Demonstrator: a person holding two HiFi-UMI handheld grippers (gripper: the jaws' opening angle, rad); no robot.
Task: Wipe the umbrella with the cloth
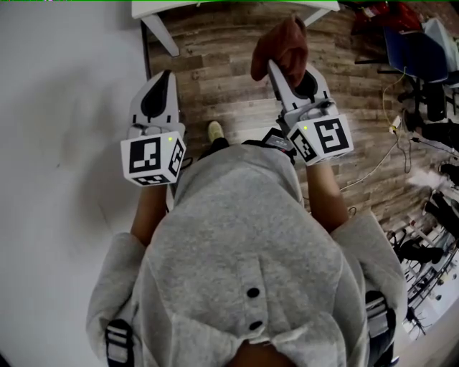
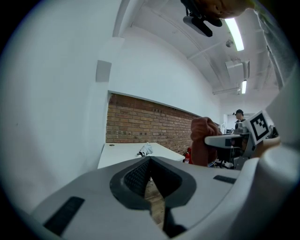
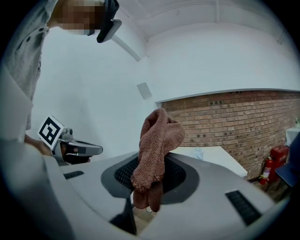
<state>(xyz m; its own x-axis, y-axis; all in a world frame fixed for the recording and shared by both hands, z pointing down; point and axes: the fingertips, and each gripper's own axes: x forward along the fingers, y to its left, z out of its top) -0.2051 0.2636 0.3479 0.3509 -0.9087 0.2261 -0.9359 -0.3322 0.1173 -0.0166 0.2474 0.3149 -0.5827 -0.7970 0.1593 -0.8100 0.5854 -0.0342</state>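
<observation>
cloth (image 1: 281,44) pinched by right gripper (image 1: 282,75), level beside closed left gripper (image 1: 165,76)

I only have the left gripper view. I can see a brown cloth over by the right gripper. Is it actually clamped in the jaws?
Observer: Yes. In the right gripper view the right gripper is shut on the brown cloth, which bunches above the jaws, its ends hanging below.
Operator: What's beneath the grippers?
Observer: The head view shows wooden floor below them. The white table lies ahead, at the top edge.
Operator: Any umbrella anywhere?
Observer: None that I can make out in any view.
</observation>
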